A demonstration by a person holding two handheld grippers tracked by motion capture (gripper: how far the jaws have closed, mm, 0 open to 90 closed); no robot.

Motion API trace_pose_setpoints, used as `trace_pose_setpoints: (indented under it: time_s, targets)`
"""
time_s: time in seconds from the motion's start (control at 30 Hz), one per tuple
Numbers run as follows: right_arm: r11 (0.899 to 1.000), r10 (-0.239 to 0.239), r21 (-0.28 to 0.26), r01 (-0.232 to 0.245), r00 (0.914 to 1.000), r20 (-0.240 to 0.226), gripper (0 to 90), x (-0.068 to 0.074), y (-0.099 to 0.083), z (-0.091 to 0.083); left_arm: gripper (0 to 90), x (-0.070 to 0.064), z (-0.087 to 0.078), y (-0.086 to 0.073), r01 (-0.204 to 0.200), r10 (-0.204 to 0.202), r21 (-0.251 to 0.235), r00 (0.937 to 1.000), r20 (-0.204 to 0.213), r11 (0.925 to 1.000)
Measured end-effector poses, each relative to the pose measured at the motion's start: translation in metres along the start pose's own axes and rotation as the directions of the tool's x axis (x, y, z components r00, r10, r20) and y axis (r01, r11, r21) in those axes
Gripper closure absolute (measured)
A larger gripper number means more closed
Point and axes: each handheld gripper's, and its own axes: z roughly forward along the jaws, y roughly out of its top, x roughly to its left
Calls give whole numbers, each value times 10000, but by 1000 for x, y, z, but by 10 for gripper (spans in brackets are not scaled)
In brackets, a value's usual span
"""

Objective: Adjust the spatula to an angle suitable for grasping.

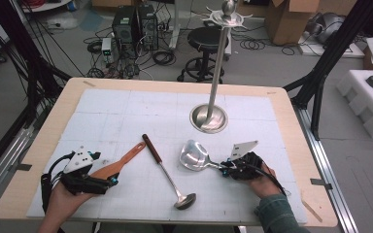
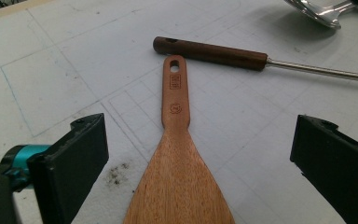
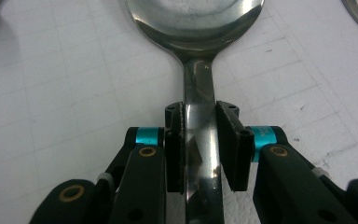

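A wooden spatula (image 1: 121, 163) lies on the white mat, its holed handle pointing to the far right. My left gripper (image 1: 108, 177) is open, and its jaws stand wide on either side of the spatula's blade (image 2: 179, 186) without touching it. A large steel spoon (image 1: 194, 155) rests bowl-up near the middle of the table. My right gripper (image 1: 224, 166) is shut on the spoon's flat handle (image 3: 199, 88), just behind the bowl. Between the two utensils lies a ladle (image 1: 167, 174) with a dark wooden handle (image 2: 209, 53).
A tall metal utensil stand (image 1: 208, 118) rises from a round base at the far centre of the mat. The wooden table edge (image 1: 315, 189) frames the mat. On the floor beyond are a stool (image 1: 205, 41), computer cases and boxes.
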Motion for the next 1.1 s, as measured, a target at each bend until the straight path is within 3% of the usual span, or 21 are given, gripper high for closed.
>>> trace_pose_setpoints:
  time_s: [0.53, 1.1]
  targets:
    - [9992, -172, -360, 161, 9994, -314, 744, 2, 13, 1, 47, 0, 0, 1, -42, 42, -47, 10000, -13, 10000]
    - [9948, -901, -585, 835, 9885, -1217, 744, 8, 62, 24, 47, 0, -2, 1, -39, 39, -123, 10000, -6, 9999]
